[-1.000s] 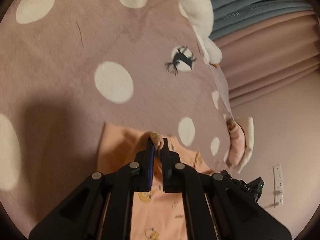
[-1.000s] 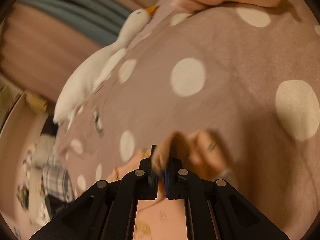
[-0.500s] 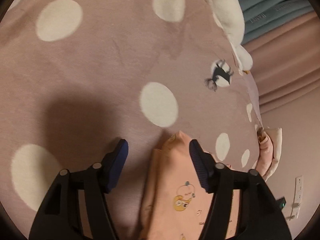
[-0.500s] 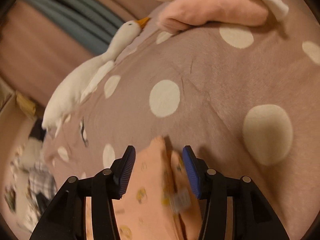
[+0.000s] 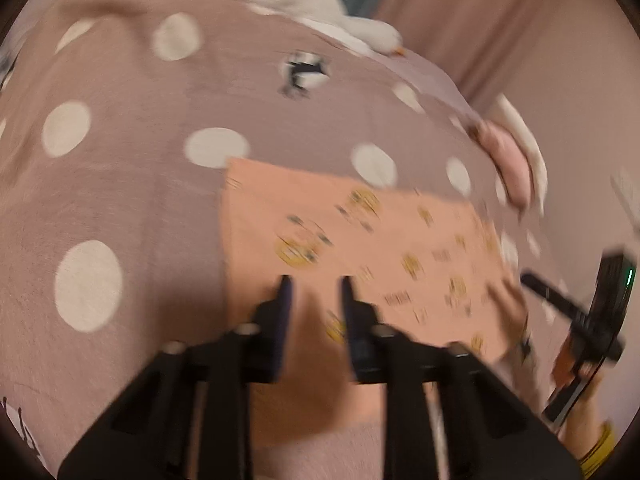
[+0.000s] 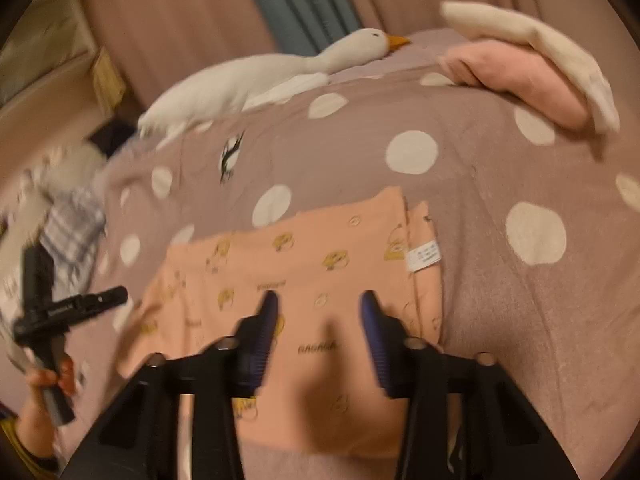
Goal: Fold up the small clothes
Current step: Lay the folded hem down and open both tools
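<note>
Right wrist view: peach garment [image 6: 304,264] lies flat on the polka-dot bed [image 6: 520,320] near curtains [image 6: 180,20]; only here its white label [image 6: 424,258] shows. Both tongs [image 5: 314,284] [image 6: 318,300] empty, closing.

Both claws off the peach garment [image 6: 320,256], now folded flat.

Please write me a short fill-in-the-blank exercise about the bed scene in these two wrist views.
1. The peach garment lies on a mauve bedspread printed with white ____.
2. The white plush toy near the curtain has an orange ____.
3. In the right wrist view, a white ____ shows on the garment's right edge.
4. Behind the bed, a pink folded cloth lies under a ____ one.

Missing words: dots; beak; label; cream
</note>
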Demonstrator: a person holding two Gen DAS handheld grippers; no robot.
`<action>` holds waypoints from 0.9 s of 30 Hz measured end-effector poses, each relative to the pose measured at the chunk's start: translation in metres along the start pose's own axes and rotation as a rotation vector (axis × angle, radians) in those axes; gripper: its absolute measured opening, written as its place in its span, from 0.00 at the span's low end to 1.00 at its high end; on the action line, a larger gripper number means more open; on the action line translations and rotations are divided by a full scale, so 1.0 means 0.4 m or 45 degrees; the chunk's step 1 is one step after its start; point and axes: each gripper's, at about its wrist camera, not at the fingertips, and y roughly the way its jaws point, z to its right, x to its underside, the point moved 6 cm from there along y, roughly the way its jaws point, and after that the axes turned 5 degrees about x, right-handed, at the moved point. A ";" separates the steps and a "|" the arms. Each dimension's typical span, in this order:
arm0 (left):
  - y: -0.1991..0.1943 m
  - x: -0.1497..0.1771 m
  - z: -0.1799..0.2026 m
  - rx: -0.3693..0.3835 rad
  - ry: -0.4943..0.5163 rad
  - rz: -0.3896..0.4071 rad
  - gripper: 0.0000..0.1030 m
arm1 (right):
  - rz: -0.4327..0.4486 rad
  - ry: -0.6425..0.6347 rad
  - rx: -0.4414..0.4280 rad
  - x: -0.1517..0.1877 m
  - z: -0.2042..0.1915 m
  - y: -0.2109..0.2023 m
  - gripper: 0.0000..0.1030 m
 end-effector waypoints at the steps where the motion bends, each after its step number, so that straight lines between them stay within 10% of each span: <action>1: 0.012 0.025 0.019 0.012 0.031 -0.019 0.13 | -0.015 -0.010 0.002 0.005 -0.006 0.007 0.27; 17: -0.014 0.208 -0.031 0.062 -0.109 -0.135 0.18 | -0.194 -0.101 0.115 0.161 0.030 0.026 0.23; 22: -0.069 0.215 -0.008 -0.033 -0.037 -0.087 0.60 | -0.167 -0.067 0.077 0.166 0.009 -0.025 0.23; 27: -0.094 0.202 0.002 -0.087 0.022 -0.038 0.64 | -0.145 -0.079 0.032 0.166 -0.035 -0.056 0.34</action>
